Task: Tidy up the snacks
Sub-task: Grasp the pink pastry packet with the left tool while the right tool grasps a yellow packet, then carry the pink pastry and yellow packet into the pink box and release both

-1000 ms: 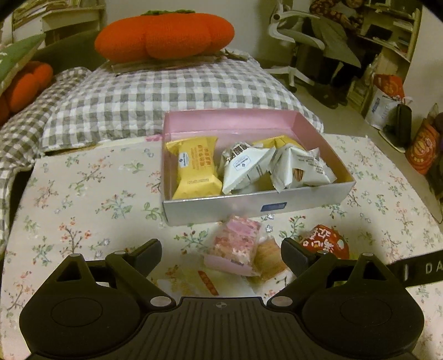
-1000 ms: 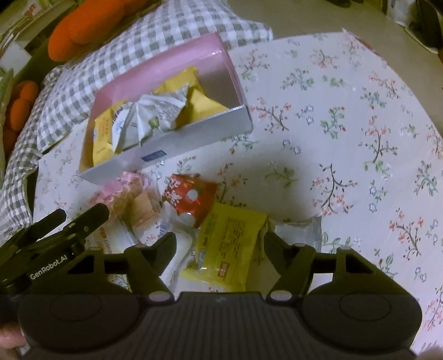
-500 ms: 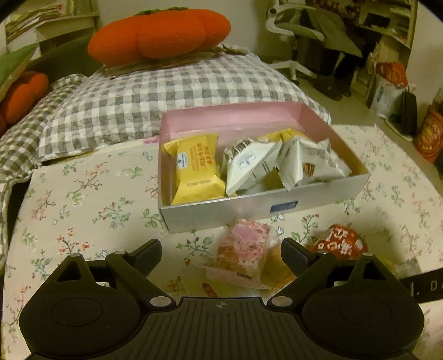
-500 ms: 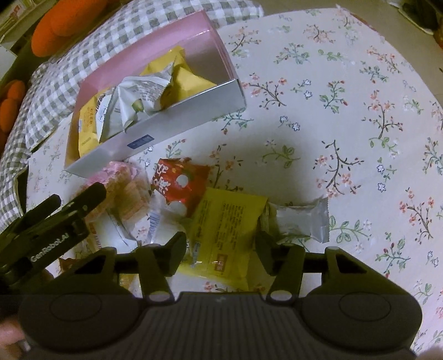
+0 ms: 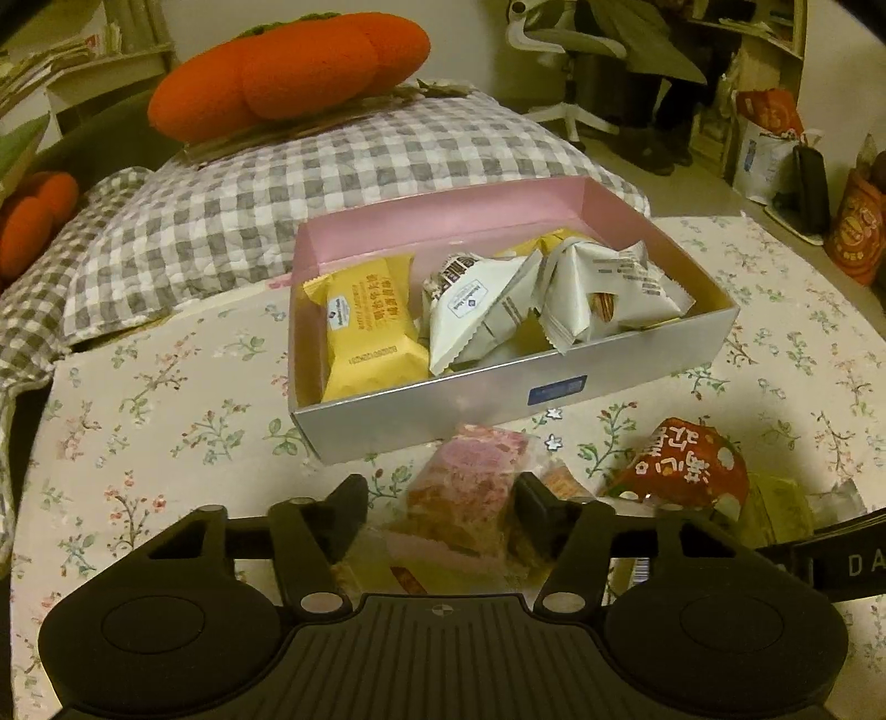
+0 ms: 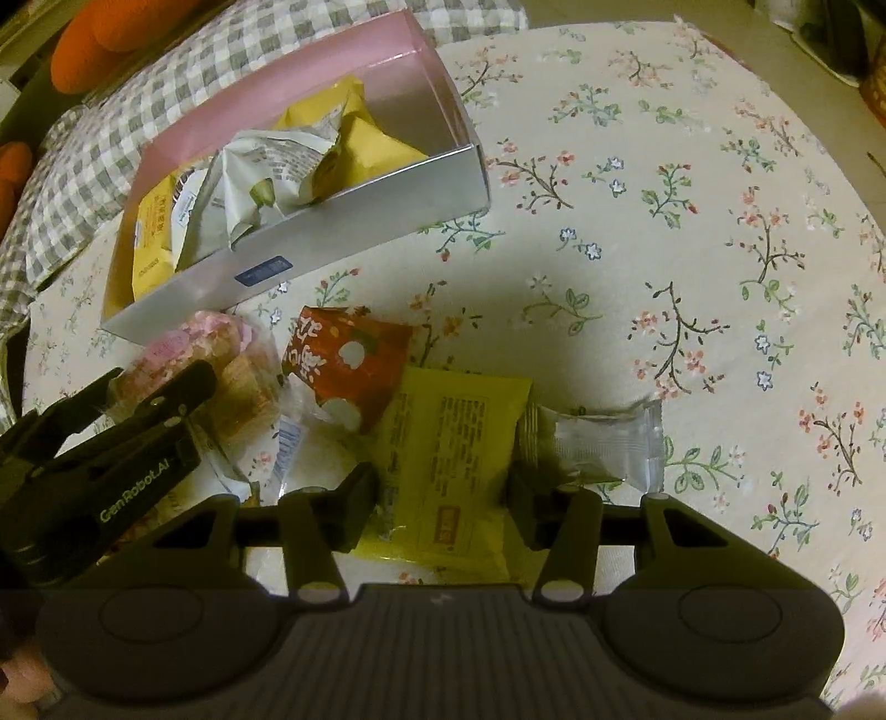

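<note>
Pink snack pack (image 5: 470, 487) lies just in front of the box's (image 5: 515, 387) silver near wall, between the jaws of the left hand-held gripper (image 5: 443, 507) – closing, right pad touching, left not yet. Right hand-held gripper (image 6: 440, 495) is also narrowing around the yellow packet (image 6: 454, 459), grip unclear. Risk: loose wrappers overlap in the pile at the bench's near edge – a pinch on film alone could slip or drag the red packet (image 5: 686, 471).

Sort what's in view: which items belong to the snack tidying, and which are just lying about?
Job:
box
pink snack, left gripper closing around it
yellow pack, right gripper closing around it
red pack
clear pack

Lying about:
orange cushion
checked quilt
chair
</note>
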`<action>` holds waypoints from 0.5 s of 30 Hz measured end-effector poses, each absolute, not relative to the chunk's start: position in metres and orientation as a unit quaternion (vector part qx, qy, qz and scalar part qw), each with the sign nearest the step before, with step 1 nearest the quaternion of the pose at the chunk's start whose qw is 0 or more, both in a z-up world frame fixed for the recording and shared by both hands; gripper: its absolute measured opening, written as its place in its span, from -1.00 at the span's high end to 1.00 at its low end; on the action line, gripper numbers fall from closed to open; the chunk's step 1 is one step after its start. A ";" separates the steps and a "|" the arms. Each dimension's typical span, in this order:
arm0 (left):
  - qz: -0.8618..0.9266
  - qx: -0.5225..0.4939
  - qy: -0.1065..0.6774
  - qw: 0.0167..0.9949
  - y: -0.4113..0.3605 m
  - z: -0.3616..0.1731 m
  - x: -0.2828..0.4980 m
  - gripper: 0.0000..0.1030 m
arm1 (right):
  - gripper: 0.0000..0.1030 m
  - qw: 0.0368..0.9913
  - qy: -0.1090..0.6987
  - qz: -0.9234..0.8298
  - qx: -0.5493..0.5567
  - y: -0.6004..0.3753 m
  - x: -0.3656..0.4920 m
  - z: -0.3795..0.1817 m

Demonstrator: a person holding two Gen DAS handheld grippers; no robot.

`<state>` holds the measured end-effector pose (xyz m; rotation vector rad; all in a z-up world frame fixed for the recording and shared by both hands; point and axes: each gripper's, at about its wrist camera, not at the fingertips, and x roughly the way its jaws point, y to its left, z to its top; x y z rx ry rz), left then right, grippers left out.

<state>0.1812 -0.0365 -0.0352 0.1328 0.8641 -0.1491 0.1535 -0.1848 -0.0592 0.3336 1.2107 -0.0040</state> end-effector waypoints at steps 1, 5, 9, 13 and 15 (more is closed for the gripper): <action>-0.072 0.065 0.419 0.903 -0.037 -0.036 0.181 0.03 | 0.09 0.809 0.566 -0.001 0.155 -0.184 0.153 -0.059; -0.077 0.056 0.425 0.900 -0.036 -0.036 0.181 0.25 | 0.11 0.813 0.559 -0.002 0.161 -0.187 0.153 -0.056; -0.084 0.041 0.428 0.899 -0.034 -0.033 0.181 0.39 | 0.11 0.814 0.557 -0.001 0.166 -0.189 0.152 -0.055; -0.087 0.029 0.430 0.898 -0.031 -0.030 0.180 0.40 | 0.12 0.816 0.552 -0.003 0.175 -0.192 0.152 -0.053; -0.086 0.021 0.430 0.899 -0.030 -0.028 0.180 0.40 | 0.12 0.818 0.547 -0.004 0.179 -0.194 0.151 -0.050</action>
